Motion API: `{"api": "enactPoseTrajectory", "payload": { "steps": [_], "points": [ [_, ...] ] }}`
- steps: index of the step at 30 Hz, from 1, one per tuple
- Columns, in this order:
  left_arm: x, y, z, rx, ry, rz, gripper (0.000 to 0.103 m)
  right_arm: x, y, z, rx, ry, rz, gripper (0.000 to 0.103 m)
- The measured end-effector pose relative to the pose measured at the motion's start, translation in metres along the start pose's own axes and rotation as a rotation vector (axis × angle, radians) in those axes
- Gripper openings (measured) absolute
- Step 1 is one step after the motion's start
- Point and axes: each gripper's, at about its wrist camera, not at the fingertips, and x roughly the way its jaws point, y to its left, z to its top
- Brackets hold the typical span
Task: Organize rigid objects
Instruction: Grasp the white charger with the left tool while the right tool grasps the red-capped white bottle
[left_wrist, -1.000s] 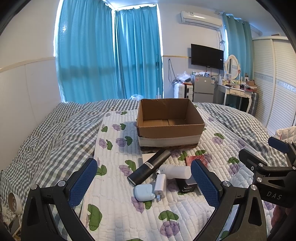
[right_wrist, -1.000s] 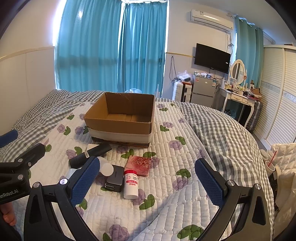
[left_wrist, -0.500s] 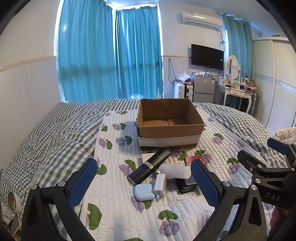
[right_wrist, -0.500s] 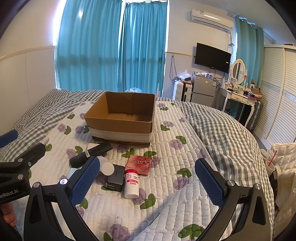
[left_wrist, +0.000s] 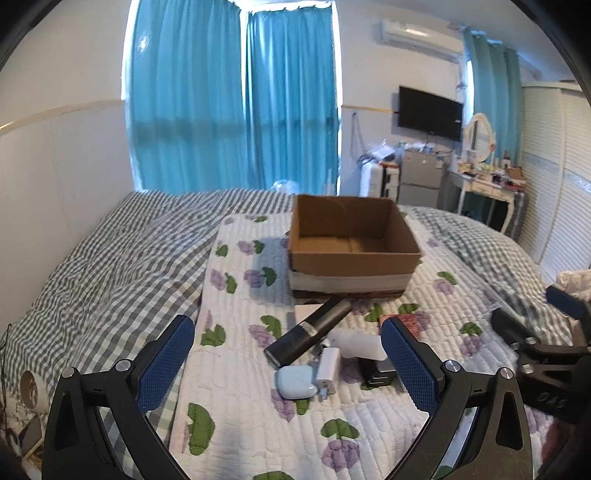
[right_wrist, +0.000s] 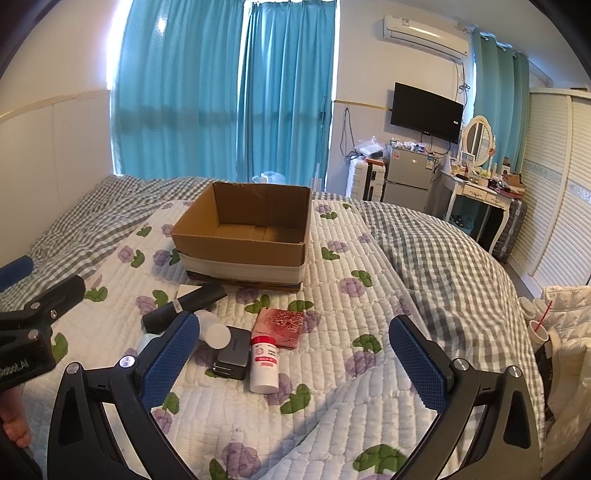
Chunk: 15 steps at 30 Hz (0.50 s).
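Note:
An empty cardboard box (left_wrist: 351, 240) (right_wrist: 243, 230) stands on a floral quilt. In front of it lie a black cylinder (left_wrist: 308, 332) (right_wrist: 184, 302), a pale blue earbud case (left_wrist: 294, 382), a white charger plug (left_wrist: 328, 371), a white bottle (left_wrist: 356, 343), a black charger block (right_wrist: 232, 354), a red-capped white bottle (right_wrist: 264, 363) and a red packet (right_wrist: 282, 326). My left gripper (left_wrist: 288, 363) is open and empty above the pile. My right gripper (right_wrist: 293, 363) is open and empty above the bottles.
The quilt (left_wrist: 240, 413) lies on a grey checked bed (left_wrist: 110, 266). Blue curtains (right_wrist: 221, 92), a TV (right_wrist: 426, 110), a small fridge (right_wrist: 406, 173) and a dressing table (right_wrist: 480, 192) stand beyond the bed. A white jacket and a cup (right_wrist: 543, 332) are at the right.
The left gripper has moved a little to the left and closer to the pile. The right gripper has barely moved. Nothing was picked up.

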Motion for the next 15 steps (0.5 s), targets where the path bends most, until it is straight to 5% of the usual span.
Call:
{"api": "enactPoseTrajectory", "payload": {
  "steps": [7,15],
  "points": [
    [0.060,-0.006,-0.012,0.038,0.155,0.014,0.103,0.040,-0.006,0.015,-0.050,0.116,0.001,0.103],
    [0.120,-0.004,-0.047,0.059,0.325,0.035,0.100,0.120,0.001,-0.014,-0.054,0.325,0.073,0.092]
  ]
}}
